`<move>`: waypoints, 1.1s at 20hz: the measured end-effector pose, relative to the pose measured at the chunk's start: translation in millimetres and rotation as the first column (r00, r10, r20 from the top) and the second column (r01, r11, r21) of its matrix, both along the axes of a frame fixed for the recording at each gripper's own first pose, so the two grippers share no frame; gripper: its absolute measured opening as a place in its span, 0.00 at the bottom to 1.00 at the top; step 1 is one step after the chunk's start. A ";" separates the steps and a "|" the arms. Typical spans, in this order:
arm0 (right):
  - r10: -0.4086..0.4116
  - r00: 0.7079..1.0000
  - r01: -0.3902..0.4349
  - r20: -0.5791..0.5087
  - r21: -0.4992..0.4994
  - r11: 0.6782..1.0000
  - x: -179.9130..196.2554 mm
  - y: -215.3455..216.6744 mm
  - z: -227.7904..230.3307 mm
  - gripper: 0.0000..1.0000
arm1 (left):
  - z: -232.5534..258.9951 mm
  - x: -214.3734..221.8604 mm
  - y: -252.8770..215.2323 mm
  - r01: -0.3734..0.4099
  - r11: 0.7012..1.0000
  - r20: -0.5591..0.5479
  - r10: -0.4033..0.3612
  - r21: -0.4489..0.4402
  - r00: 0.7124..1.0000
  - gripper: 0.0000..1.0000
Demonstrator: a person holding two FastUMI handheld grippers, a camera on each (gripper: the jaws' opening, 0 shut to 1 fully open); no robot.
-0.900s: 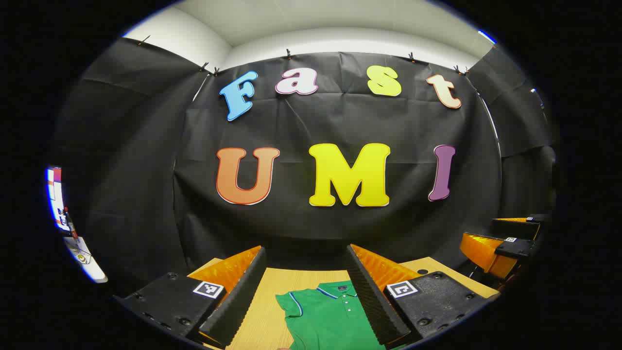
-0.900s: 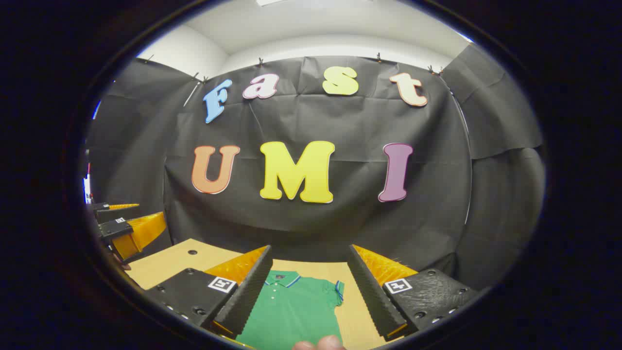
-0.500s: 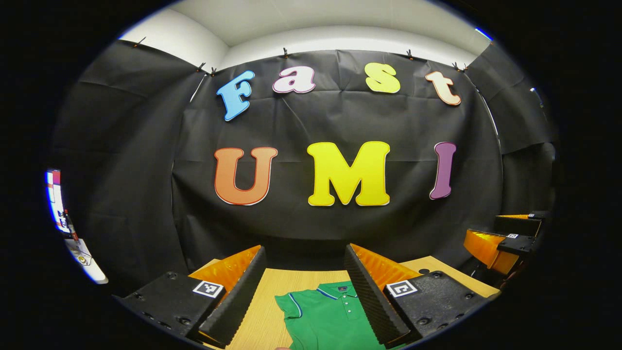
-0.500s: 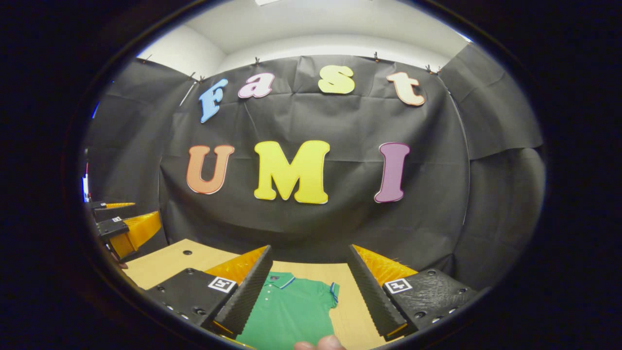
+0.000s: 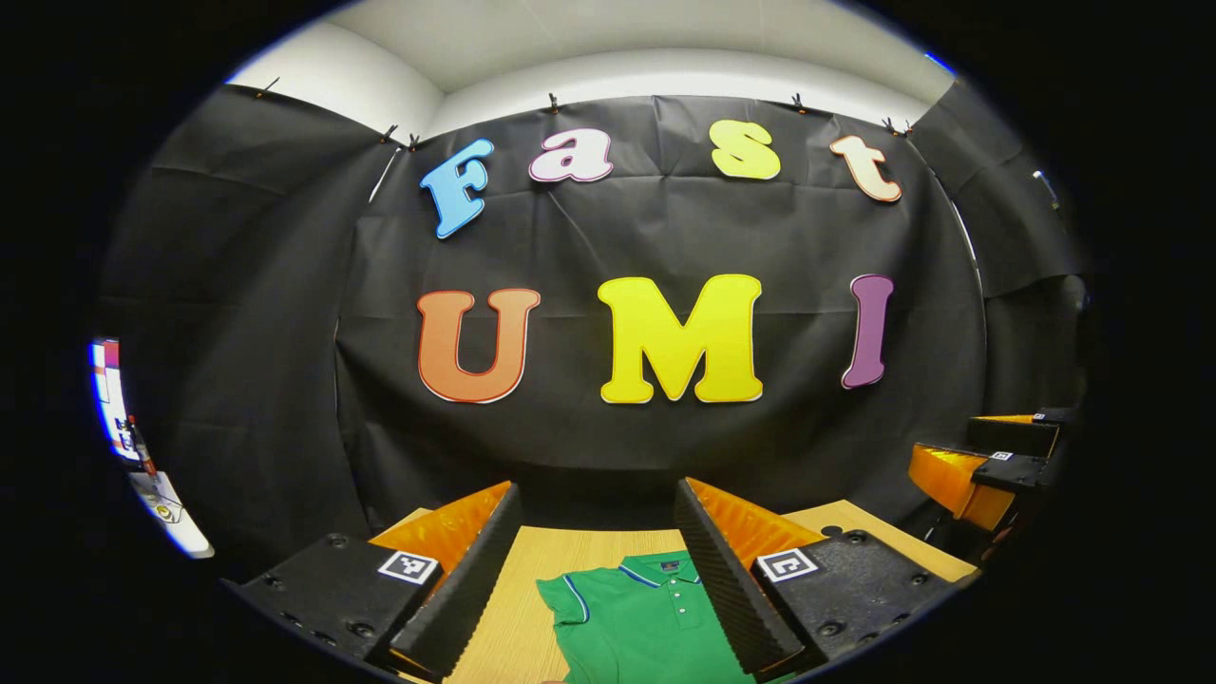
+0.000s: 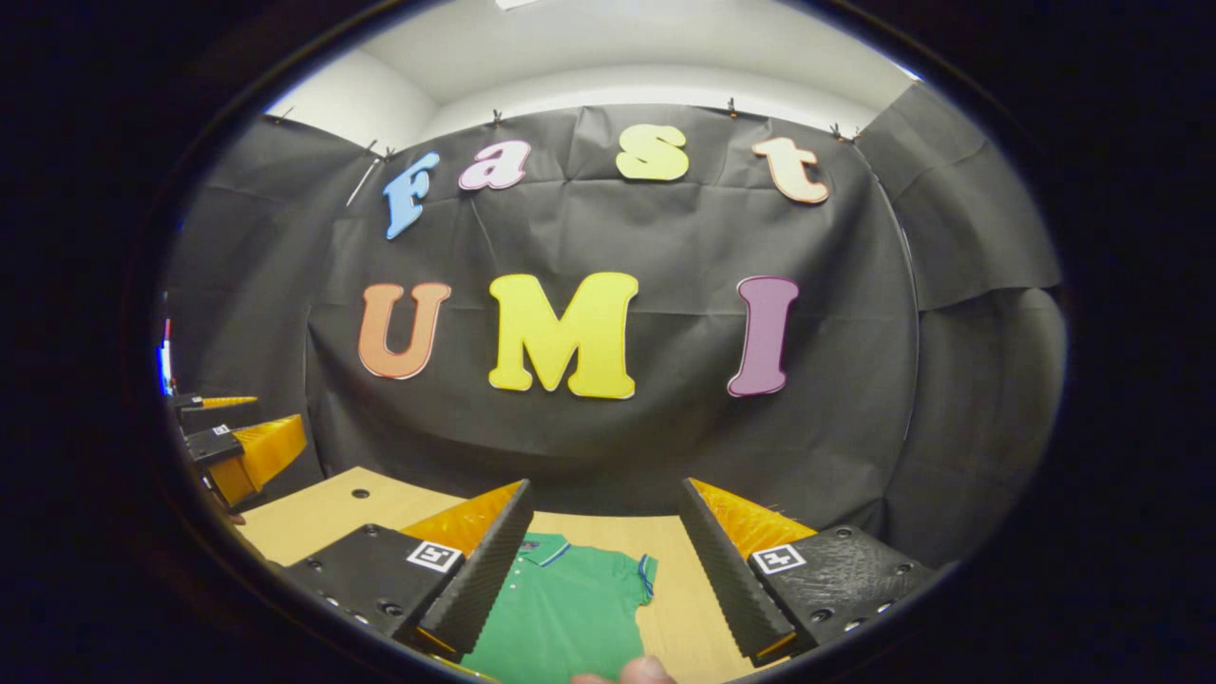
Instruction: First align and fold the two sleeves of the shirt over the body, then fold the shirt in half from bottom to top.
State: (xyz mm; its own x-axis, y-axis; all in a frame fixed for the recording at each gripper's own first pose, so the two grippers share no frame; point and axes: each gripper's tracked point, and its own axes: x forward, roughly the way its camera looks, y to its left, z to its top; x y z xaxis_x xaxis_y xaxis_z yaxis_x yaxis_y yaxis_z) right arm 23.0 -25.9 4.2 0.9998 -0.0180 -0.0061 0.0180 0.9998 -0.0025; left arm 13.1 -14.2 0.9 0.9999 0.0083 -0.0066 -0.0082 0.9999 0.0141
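Jaws of both grippers stand wide open and grip nothing. The left gripper (image 5: 598, 579) and the right gripper (image 6: 603, 570) hang above the table (image 5: 532, 560), each looking down between its fingers at the green shirt (image 5: 646, 617), which lies flat on the wood with the collar (image 6: 543, 548) away from the person. One short sleeve (image 5: 562, 600) lies out at the left, the other sleeve (image 6: 646, 575) at the right; neither is folded yet. The cloth looks light, soft and limp, likely to sag and crease. Best hold, by judgement: each sleeve's outer hem.
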 end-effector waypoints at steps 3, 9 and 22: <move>-0.008 1.000 0.007 -0.025 -0.003 1.000 1.3 -4.4 -5.6 0.96 | -2.3 -1.1 -1.2 -0.005 1.000 -0.010 0.005 -0.003 1.000 1.00; 0.018 0.996 -0.019 -0.088 -0.008 1.000 16.0 -5.3 -28.7 0.96 | -6.1 4.3 -2.1 -0.011 1.000 -0.017 0.011 0.009 1.000 0.97; 0.010 0.891 -0.001 -0.454 0.020 1.000 129.5 -56.6 -185.3 0.95 | -16.5 27.9 5.8 -0.083 0.997 -0.074 0.082 -0.010 0.994 1.00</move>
